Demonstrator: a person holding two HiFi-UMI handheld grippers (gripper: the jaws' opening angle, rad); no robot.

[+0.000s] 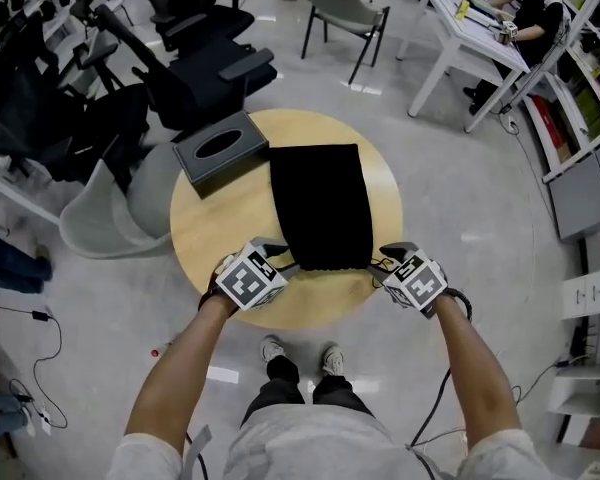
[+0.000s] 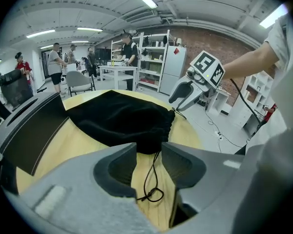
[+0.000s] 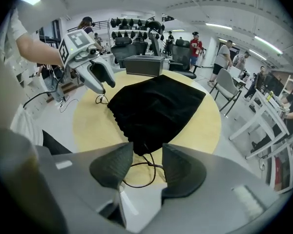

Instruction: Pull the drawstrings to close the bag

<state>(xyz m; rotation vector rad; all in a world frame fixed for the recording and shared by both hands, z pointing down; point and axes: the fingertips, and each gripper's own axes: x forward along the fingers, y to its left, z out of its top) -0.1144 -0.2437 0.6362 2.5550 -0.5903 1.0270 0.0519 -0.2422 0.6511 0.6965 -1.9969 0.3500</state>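
Black cloth drawstring bag (image 1: 320, 206) lies mouth-first at the round wooden table (image 1: 210, 240) edge. Left gripper (image 2: 149, 164) and right gripper (image 3: 146, 165) gape wide over loose cords (image 2: 152, 172).

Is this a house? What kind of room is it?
Not a house, likely an office or lab: black office chairs crowd the floor, a person sits at a white desk, and metal shelves stand by a brick wall.

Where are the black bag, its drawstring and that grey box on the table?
black bag (image 1: 320, 203), head view, middle of cloth
drawstring (image 2: 147, 178), left gripper view, loose cord
grey box (image 1: 220, 148), head view, top face
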